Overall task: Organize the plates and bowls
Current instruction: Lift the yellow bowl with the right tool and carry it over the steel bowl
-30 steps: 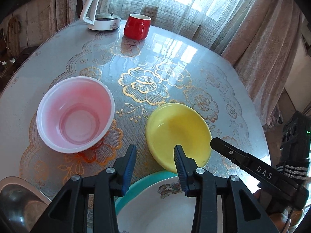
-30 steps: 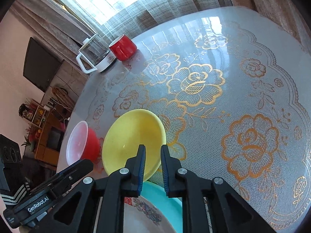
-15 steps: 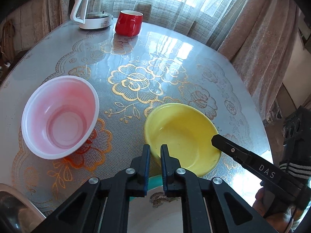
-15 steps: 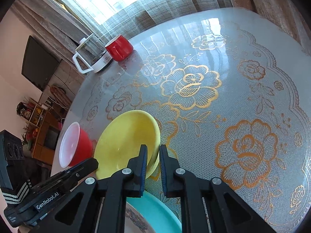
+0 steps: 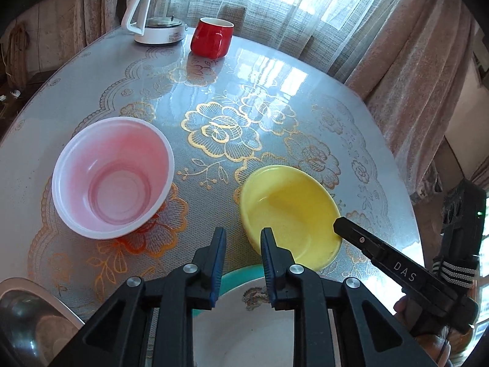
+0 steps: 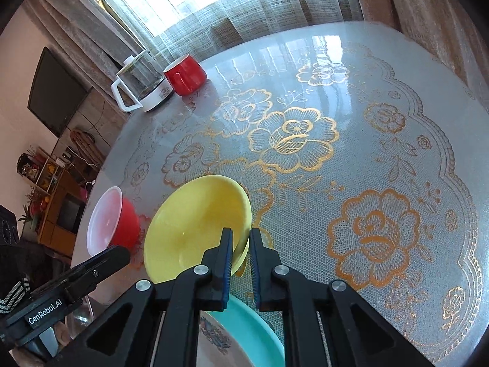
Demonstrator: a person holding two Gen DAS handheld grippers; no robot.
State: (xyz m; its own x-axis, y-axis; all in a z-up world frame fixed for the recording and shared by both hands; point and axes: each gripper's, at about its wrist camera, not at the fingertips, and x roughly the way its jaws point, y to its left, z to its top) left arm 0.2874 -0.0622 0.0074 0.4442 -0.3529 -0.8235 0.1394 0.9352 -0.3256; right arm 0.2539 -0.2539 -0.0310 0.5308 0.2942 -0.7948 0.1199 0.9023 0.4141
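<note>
A yellow bowl (image 5: 290, 214) (image 6: 195, 223) sits near the front of the table, tilted, and my right gripper (image 6: 241, 244) (image 5: 337, 223) is shut on its right rim. My left gripper (image 5: 243, 244) (image 6: 117, 252) hovers just left of that bowl. Its jaws are opening with only bare tablecloth between them. A red bowl with a pale pink inside (image 5: 113, 177) (image 6: 110, 220) stands further left. Below both grippers a white flowered plate (image 5: 244, 330) (image 6: 214, 336) lies on a teal plate (image 5: 237, 276) (image 6: 253, 321).
A red mug (image 5: 212, 38) (image 6: 185, 75) and a glass kettle with a white handle (image 5: 159, 15) (image 6: 142, 84) stand at the table's far edge by the curtains. A metal bowl (image 5: 27, 315) sits at the near left. A gold-flowered cloth (image 6: 366, 168) covers the round table.
My left gripper shut, then parted again to a narrow gap. The right jaws closed on the yellow bowl's rim, and the bowl now tilts more steeply.
</note>
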